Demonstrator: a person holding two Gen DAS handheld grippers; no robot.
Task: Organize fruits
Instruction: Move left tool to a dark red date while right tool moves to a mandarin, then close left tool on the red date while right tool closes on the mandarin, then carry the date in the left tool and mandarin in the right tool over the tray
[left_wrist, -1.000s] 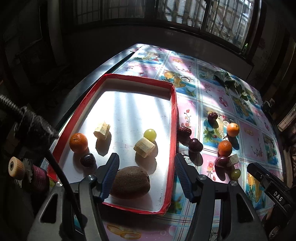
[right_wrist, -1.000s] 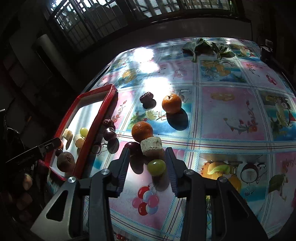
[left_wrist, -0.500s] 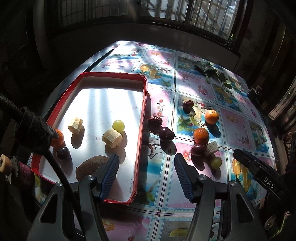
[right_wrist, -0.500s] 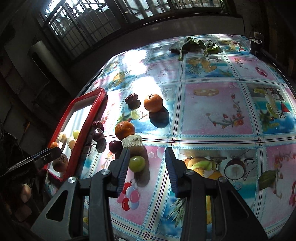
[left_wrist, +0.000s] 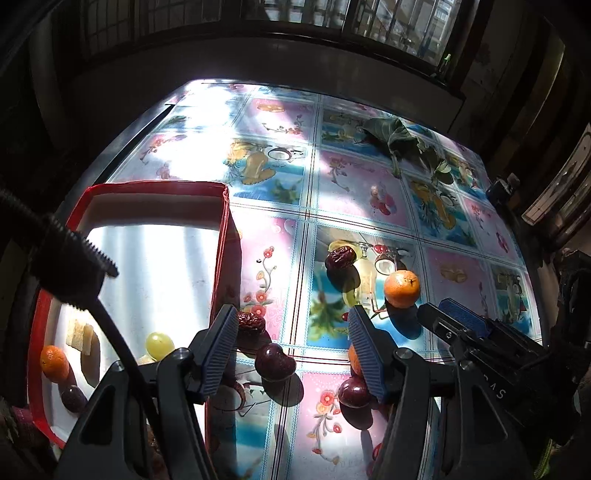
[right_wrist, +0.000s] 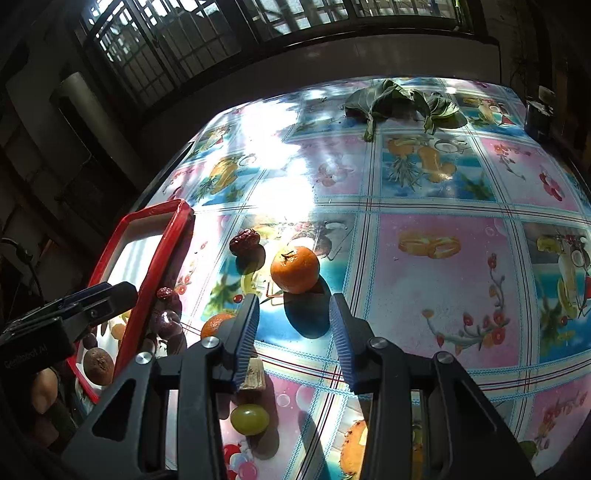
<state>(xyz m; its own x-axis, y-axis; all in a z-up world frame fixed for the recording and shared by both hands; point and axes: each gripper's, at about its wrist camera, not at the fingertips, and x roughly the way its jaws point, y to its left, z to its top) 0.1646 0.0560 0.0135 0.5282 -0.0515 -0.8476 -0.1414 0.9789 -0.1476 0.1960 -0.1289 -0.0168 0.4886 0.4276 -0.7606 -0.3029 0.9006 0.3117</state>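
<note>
A: Hovering over the table (left_wrist: 369, 192), the left gripper (left_wrist: 291, 347) has its fingers wide apart and nothing between them; a dark plum (left_wrist: 275, 362) lies on the cloth in the gap, low in the frame.

B: And the right gripper (right_wrist: 293, 332)?

A: Its fingers stand apart too, empty, just below the orange (right_wrist: 294, 269) at mid-frame. A red date (right_wrist: 244, 240) lies to the orange's upper left.

B: Where is the rest of the fruit?

A: In the right view, a grape (right_wrist: 249, 419) and a pale chunk (right_wrist: 253, 374) sit at lower centre. The red tray (left_wrist: 219, 258) at left holds a grape (left_wrist: 159, 344), a small orange (left_wrist: 54, 362) and pale chunks (left_wrist: 79, 334).
</note>
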